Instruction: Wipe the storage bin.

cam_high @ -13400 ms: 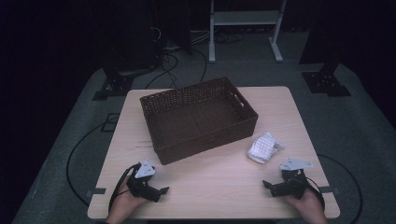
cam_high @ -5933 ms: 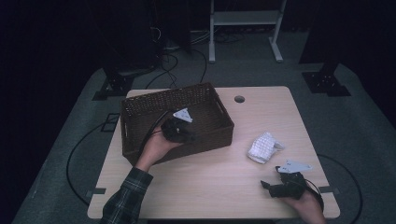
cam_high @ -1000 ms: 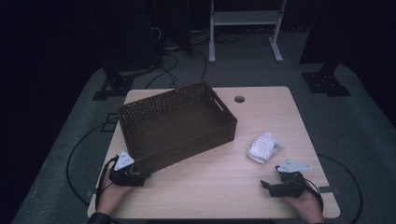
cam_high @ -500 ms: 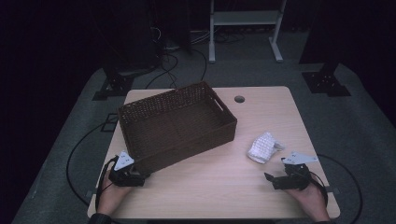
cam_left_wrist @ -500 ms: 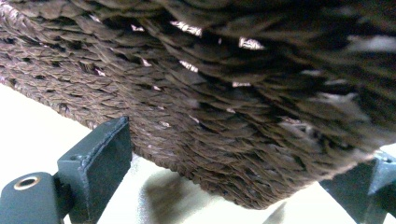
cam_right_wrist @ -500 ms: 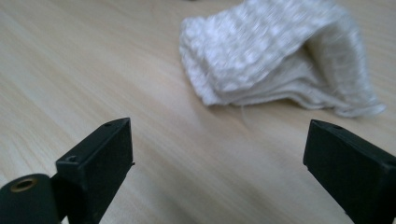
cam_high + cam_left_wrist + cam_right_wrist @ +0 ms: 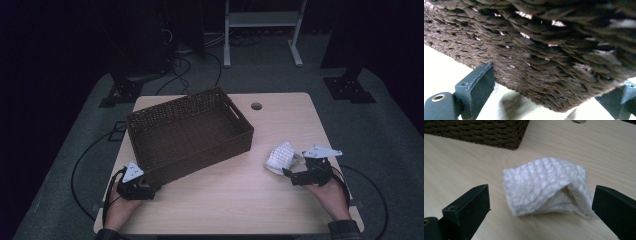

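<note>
At the near edge of the table (image 7: 225,210), the right gripper (image 7: 289,172) sits in the person's right hand (image 7: 330,196), pointing left toward a folded white cloth (image 7: 281,158). Its jaws have just been opening and now stand wide apart. In the right gripper view the cloth (image 7: 546,187) lies on the bare wood between and just beyond the two black jaws, touching neither; nothing is held. The cloth is a knitted piece folded over on itself, with its open fold facing the right-hand jaw.

On the near left, the left gripper (image 7: 150,189) rests on the table in the person's left hand (image 7: 120,207), aimed at the near corner of a dark woven basket (image 7: 150,130). In the left gripper view its jaws are spread, and the basket's wall (image 7: 544,65) bulges between them, lifted slightly off the table; whether the pads press on it I cannot tell.

The basket sits turned at an angle on the left half of the table, well apart from the cloth. Beyond it, near the far edge, is a small round hole (image 7: 256,106) in the tabletop.
</note>
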